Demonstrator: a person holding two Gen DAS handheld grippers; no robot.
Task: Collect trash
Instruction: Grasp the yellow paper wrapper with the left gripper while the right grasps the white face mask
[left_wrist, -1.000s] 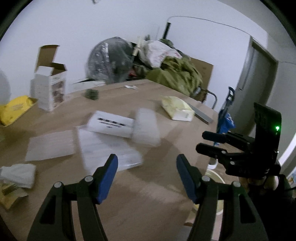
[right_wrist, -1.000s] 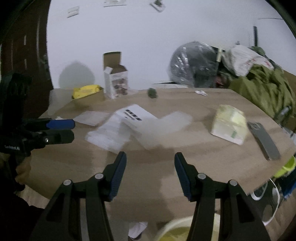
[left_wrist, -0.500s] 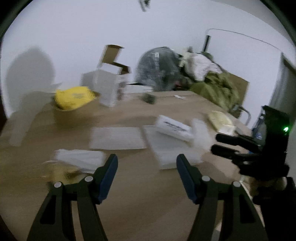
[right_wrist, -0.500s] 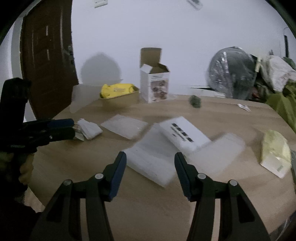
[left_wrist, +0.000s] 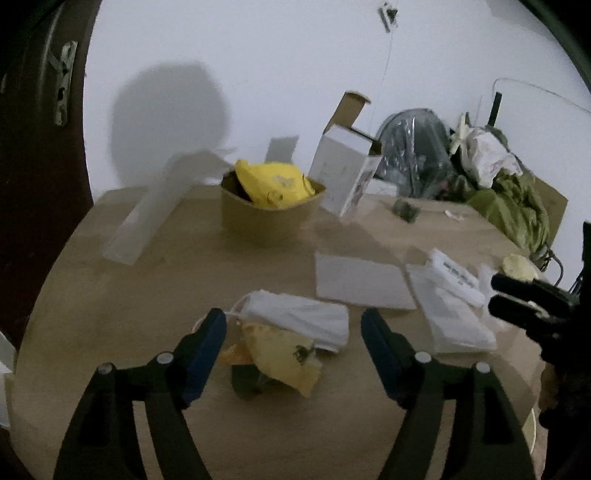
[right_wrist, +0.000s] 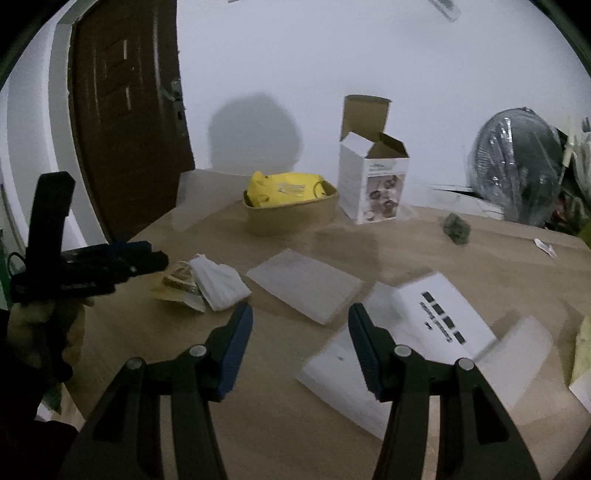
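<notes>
Left wrist view: the round wooden desk (left_wrist: 155, 295) fills your field, and your left gripper (left_wrist: 293, 332) hangs over its near part with its blue-padded fingers (left_wrist: 207, 347) spread apart and gripping nothing. Between those fingers, on the desk, lie a folded white face mask (left_wrist: 299, 317) and, touching its near edge, a crumpled yellow wrapper (left_wrist: 280, 354). Farther back stand a tan paper bowl (left_wrist: 266, 218) stuffed with a yellow plastic bag (left_wrist: 273, 182) and, just to its right, an open white cardboard box (left_wrist: 345, 173). A flat translucent plastic sheet (left_wrist: 360, 282) lies right of the mask, and your right gripper (left_wrist: 517, 299) enters at the right edge.

Right wrist view: your right gripper (right_wrist: 301, 334) hovers above the desk (right_wrist: 280, 424) with its blue-padded fingers (right_wrist: 236, 343) likewise apart and empty. A flat white printed packet (right_wrist: 439, 317) lies on a clear plastic bag (right_wrist: 354, 376) just right of them. The translucent sheet (right_wrist: 306, 284) lies ahead of the fingers. Your left gripper (right_wrist: 155, 258) points at the mask (right_wrist: 219, 282) and wrapper (right_wrist: 181, 286) on the left. A small dark green crumpled scrap (right_wrist: 456, 228) sits far right, near a plastic-wrapped fan (right_wrist: 517, 166).
</notes>
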